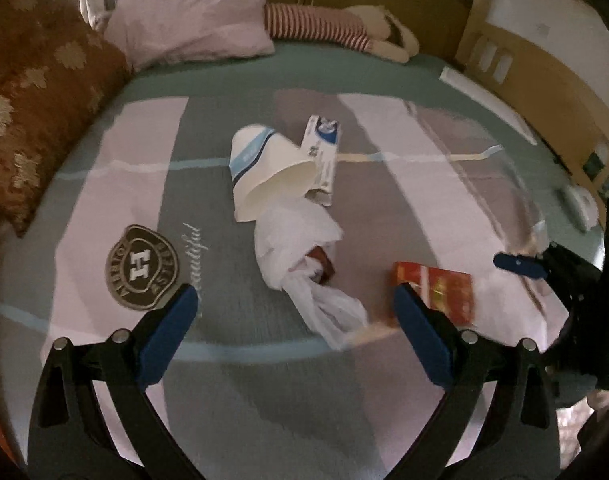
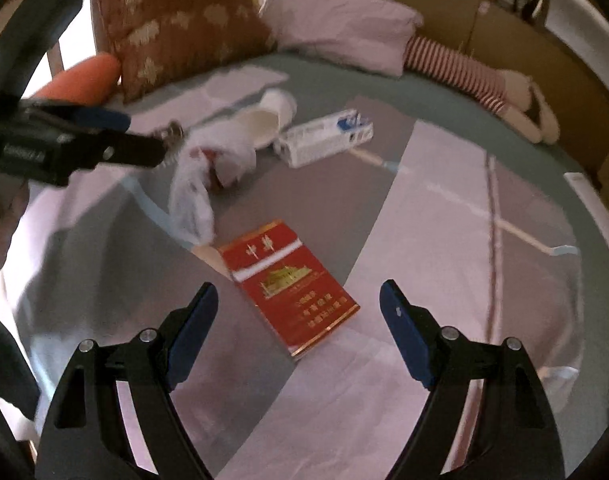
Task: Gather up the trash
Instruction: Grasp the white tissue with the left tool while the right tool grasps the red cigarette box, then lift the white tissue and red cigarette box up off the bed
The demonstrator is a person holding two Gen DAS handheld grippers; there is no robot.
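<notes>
Left wrist view looks down on a bed point(image 1: 404, 76) with a green, grey and pale striped cover. The left gripper point(image 1: 294, 300) has its jaws wide, nothing between them; just beyond them lies a crumpled white plastic bag point(image 1: 300, 248) with something dark red wrapped inside. Touching the bag's far end is a tipped white paper cup point(image 1: 260, 168) with a blue band, and a white-and-blue carton point(image 1: 322, 156) leans against the cup's rim. A red cigarette box point(image 1: 436, 288) lies flat just beside the left gripper's right finger, near the bag's tail. A dark oval badge point(image 1: 142, 266) is printed on the cover to the left.

From the right wrist view, the right gripper point(image 2: 298, 308) also stands wide and empty, with the red cigarette box point(image 2: 290, 284) lying on the cover between and just ahead of its fingers, untouched. The left gripper point(image 2: 104, 136) reaches in from the left over the plastic bag point(image 2: 200, 176).

Along the bed's far edge sit a brown patterned cushion point(image 2: 176, 24), a pale pink pillow point(image 2: 344, 28) and a soft toy with red-striped clothing point(image 2: 464, 68), all well apart from the trash.
</notes>
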